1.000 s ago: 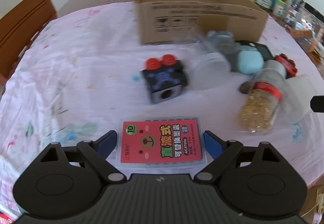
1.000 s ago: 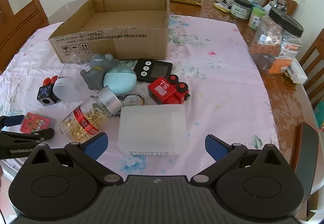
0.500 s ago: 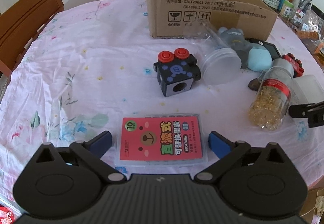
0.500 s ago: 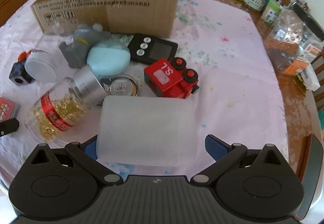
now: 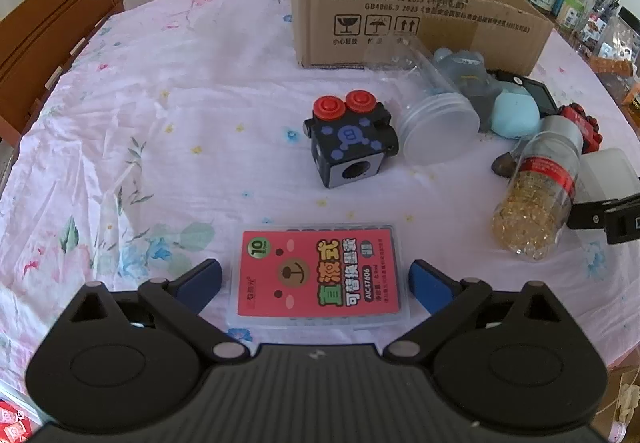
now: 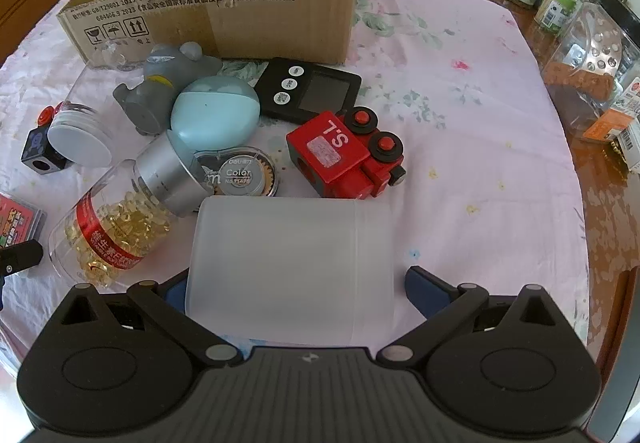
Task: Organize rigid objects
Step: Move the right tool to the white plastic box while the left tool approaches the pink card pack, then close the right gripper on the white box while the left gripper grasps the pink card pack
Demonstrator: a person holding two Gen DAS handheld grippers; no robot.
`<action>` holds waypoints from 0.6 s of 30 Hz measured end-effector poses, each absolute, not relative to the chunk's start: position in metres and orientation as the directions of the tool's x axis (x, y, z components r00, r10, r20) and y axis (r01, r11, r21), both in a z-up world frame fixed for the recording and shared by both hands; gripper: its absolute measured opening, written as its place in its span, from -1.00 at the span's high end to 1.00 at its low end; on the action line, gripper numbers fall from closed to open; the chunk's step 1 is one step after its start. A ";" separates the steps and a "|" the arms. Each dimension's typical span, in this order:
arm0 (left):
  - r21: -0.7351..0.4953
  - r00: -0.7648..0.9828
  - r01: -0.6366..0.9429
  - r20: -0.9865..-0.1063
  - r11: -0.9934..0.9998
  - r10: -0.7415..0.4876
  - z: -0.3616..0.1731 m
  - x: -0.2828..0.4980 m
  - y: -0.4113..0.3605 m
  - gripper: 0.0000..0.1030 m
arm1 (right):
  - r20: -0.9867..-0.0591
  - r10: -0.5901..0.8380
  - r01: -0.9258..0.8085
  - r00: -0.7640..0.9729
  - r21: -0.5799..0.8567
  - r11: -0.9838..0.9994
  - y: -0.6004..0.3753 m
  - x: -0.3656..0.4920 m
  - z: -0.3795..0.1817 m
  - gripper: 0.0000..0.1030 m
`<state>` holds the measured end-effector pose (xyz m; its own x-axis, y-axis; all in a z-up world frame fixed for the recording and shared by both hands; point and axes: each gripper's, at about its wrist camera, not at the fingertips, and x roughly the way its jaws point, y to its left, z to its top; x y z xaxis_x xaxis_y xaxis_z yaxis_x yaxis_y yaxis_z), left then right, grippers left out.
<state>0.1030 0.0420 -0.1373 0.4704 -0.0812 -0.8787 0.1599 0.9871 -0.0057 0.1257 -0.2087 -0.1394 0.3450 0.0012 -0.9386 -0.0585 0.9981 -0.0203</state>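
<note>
My left gripper (image 5: 316, 277) is open, its blue fingers on either side of a flat red-labelled refill case (image 5: 319, 275) lying on the flowered cloth. My right gripper (image 6: 296, 289) is open around a frosted white plastic box (image 6: 290, 269) that lies on its side; the left finger is mostly hidden behind it. An open cardboard box (image 6: 224, 9) stands at the back; it also shows in the left wrist view (image 5: 416, 15). Between lie a black cube toy with red buttons (image 5: 350, 141), a red train toy (image 6: 346, 157) and a capsule bottle (image 6: 124, 219).
A clear jar (image 6: 82, 131), grey figure (image 6: 164, 87), light-blue case (image 6: 216, 115), black timer (image 6: 310, 89) and tape disc (image 6: 236, 175) crowd the middle. Jars and packets (image 6: 588, 71) stand on bare wood at the right. A wooden chair (image 5: 52, 31) stands at the left.
Both grippers have moved forward and lower: the refill case now sits between the left fingers, and the frosted box fills the gap of the right gripper. Neither has shut.
</note>
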 end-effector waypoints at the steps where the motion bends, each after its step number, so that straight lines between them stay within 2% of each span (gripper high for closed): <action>1: -0.005 0.468 0.163 -0.880 0.987 -0.082 -0.137 0.104 0.042 -0.91 | -0.941 -0.002 -0.059 0.340 -0.024 0.998 -0.208 0.127 -0.139 -1.00; 7: 0.000 0.447 0.185 -0.891 0.983 -0.084 -0.137 0.108 0.039 -0.85 | -0.949 -0.036 -0.063 0.313 -0.059 0.996 -0.202 0.133 -0.137 -1.00; 10: 0.000 0.442 0.193 -0.893 0.981 -0.087 -0.135 0.109 0.039 -0.76 | -0.952 -0.031 -0.068 0.306 -0.055 0.996 -0.201 0.133 -0.134 -0.89; 14: 0.006 0.433 0.214 -0.897 0.977 -0.089 -0.134 0.111 0.038 -0.76 | -0.954 -0.014 -0.088 0.299 -0.042 0.995 -0.199 0.132 -0.130 -0.70; 18: 0.010 0.425 0.241 -0.900 0.971 -0.096 -0.130 0.111 0.036 -0.76 | -0.953 -0.014 -0.105 0.301 -0.048 0.993 -0.199 0.131 -0.126 -0.70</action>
<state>0.1112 0.0356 -0.1297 0.4252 -0.0958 -0.9000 0.2408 0.9705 0.0105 0.1311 -0.1988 -0.1262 0.3012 -0.0144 -0.9534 -0.1046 0.9934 -0.0480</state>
